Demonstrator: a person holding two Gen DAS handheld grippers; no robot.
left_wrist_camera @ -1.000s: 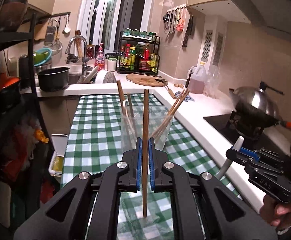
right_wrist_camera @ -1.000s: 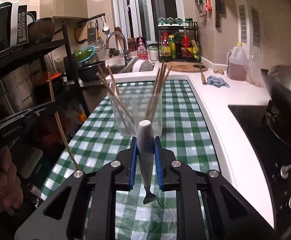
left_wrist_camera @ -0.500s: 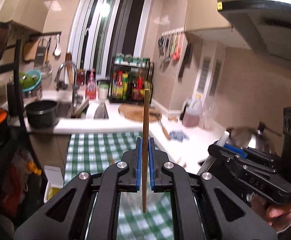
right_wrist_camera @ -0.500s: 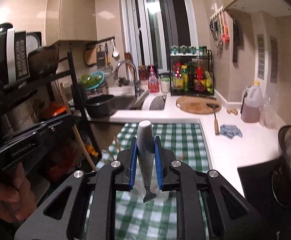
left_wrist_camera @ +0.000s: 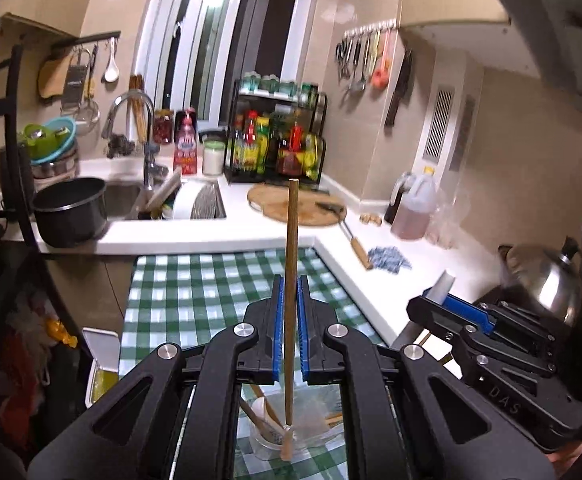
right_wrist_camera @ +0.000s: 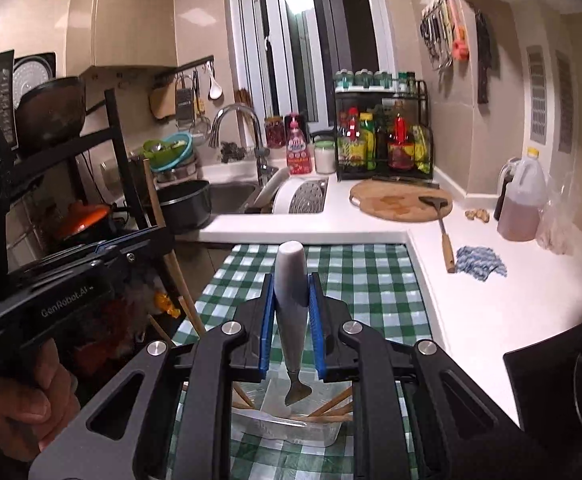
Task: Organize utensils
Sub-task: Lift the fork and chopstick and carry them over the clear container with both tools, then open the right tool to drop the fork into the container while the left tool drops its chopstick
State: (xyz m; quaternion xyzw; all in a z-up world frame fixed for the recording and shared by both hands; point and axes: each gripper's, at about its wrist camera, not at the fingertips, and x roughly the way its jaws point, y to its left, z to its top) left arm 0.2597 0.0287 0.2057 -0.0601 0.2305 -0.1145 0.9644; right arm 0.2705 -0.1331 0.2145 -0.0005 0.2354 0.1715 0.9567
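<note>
My left gripper [left_wrist_camera: 289, 294] is shut on a wooden chopstick [left_wrist_camera: 291, 240] that stands upright between its blue pads. Straight below it a clear container [left_wrist_camera: 315, 438] holding several chopsticks and a white spoon stands on the green checked cloth [left_wrist_camera: 195, 288]. My right gripper [right_wrist_camera: 291, 280] is shut on a white-handled utensil [right_wrist_camera: 291, 300], small metal tip down, over the same container [right_wrist_camera: 291, 428]. Each gripper shows in the other's view: the right gripper [left_wrist_camera: 457, 310] close on the right, the left gripper [right_wrist_camera: 103, 254] on the left with its chopstick [right_wrist_camera: 159, 220].
White counter [right_wrist_camera: 471, 296] runs along the right with a blue rag [right_wrist_camera: 479, 262], an oil jug [right_wrist_camera: 521, 200] and a round board [right_wrist_camera: 399, 200] with a spatula. A sink [left_wrist_camera: 123, 196], black pot [left_wrist_camera: 71, 210] and spice rack [left_wrist_camera: 279, 144] lie ahead; a lidded wok [left_wrist_camera: 543, 280] right, black shelving [right_wrist_camera: 71, 152] left.
Both grippers rose and travelled forward, each still gripping its utensil. The clear container, earlier ahead of the fingers, now lies underneath them.
</note>
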